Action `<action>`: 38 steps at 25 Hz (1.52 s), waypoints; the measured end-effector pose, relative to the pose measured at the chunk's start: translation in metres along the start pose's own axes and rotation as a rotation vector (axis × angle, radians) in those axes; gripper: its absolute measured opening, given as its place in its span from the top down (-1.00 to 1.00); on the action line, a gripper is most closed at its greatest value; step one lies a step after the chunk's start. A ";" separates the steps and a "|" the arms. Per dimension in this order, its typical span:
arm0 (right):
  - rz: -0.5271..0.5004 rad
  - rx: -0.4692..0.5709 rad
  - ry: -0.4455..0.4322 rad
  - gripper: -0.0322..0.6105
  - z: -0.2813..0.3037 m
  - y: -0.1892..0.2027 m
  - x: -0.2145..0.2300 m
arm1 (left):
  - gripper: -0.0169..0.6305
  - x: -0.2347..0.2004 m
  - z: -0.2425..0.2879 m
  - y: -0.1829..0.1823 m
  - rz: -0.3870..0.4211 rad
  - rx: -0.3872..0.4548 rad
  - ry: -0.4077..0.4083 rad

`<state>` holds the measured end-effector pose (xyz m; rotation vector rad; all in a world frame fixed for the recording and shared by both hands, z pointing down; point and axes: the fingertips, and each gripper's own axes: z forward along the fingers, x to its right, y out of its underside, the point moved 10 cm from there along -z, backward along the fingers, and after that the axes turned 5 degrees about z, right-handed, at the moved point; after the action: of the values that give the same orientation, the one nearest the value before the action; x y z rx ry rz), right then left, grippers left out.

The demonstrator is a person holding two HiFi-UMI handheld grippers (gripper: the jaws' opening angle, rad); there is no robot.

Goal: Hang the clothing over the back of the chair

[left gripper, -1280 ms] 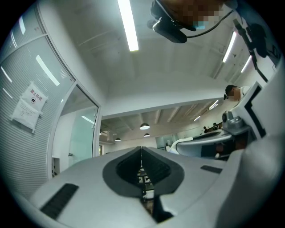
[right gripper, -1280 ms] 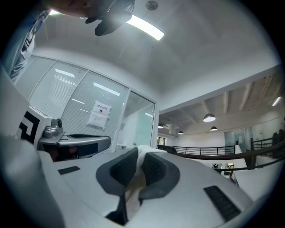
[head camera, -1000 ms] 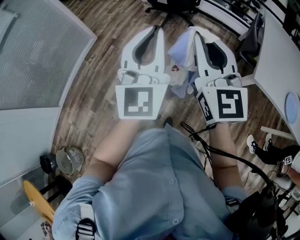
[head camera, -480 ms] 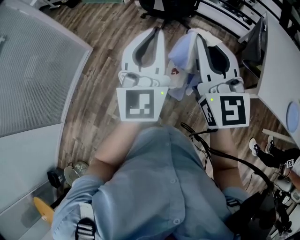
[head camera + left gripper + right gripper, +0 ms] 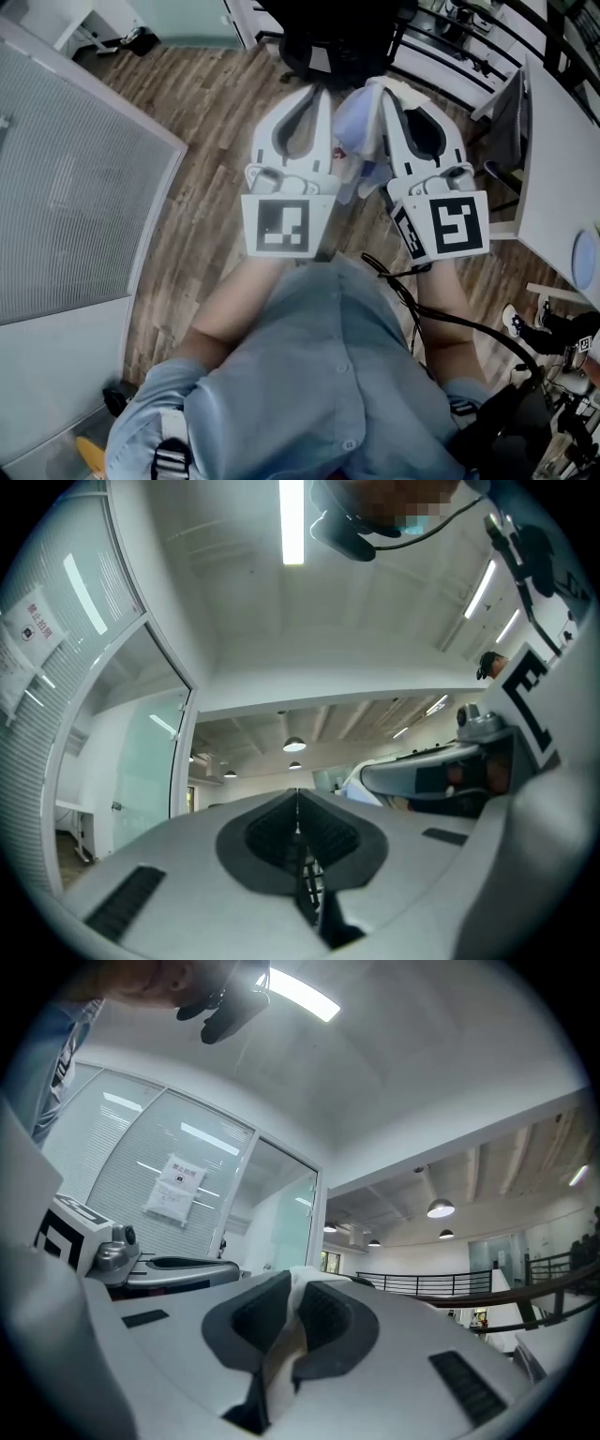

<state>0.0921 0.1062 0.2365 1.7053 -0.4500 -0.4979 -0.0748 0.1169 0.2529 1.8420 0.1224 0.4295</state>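
In the head view both grippers are held out side by side above the wood floor. My right gripper [image 5: 382, 86] is shut on the clothing [image 5: 354, 120], a pale blue and white bundle that hangs between the two grippers. The right gripper view shows white cloth [image 5: 302, 1279] pinched between the dark pads of the right gripper [image 5: 292, 1288]. My left gripper [image 5: 322, 91] sits just left of the bundle. In the left gripper view the left gripper [image 5: 297, 799] has its pads together with no cloth seen between them. A black chair [image 5: 342, 37] stands right ahead of both tips.
A frosted glass partition [image 5: 75, 187] runs along the left. A white desk [image 5: 562, 169] lies at the right, with black-framed desks behind the chair. Black cables [image 5: 441, 319] trail by my right arm. A person's shoe [image 5: 514, 322] shows at the lower right.
Both grippers and the clothing have travelled forward over the floor toward the black chair, which now fills more of the top. The colander and objects at lower left have slipped out of view.
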 end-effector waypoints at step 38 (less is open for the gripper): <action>-0.033 -0.012 -0.247 0.82 0.220 0.031 0.154 | 0.91 -0.062 0.252 0.074 0.053 -0.052 -0.125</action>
<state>0.0973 -0.1635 0.2183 1.6486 -0.5957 -0.7377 -0.0532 -0.1517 0.2451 1.8192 -0.0228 0.3495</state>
